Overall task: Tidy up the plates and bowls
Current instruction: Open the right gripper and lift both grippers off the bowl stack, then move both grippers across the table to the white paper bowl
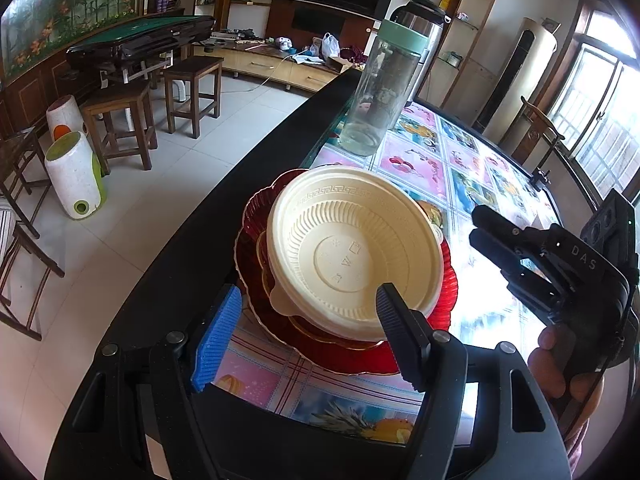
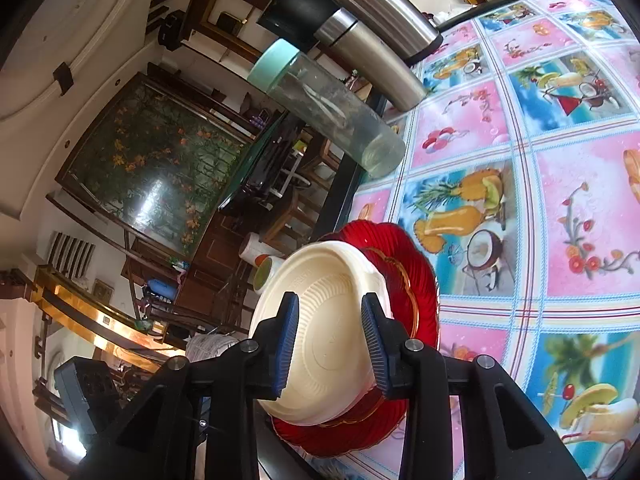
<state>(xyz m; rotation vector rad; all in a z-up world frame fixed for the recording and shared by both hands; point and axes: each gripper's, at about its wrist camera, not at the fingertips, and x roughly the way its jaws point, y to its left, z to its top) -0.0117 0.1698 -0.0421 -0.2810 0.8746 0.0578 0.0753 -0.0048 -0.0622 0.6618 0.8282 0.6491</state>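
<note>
Cream bowl (image 1: 352,252) upside down on stacked red plates (image 1: 444,280), stack close to counter (image 1: 472,168) near-left edge, part of red rim reaching the black border strip. Right gripper (image 2: 330,342) jaws apart, bowl seen between them, pads not pressing: released. Left gripper (image 1: 308,332) jaws wide, released, hovering just short of stack, nothing held. Step looks like bowl just placed on the stack, release done. Next move calls for backing right gripper straight out without nudging bowl. Clear bottle (image 1: 376,92) with green lid and steel flask (image 2: 372,24) standing along same edge, beyond stack, well apart from it. Open room toward counter middle; tight on edge side, drop risk there.
</note>
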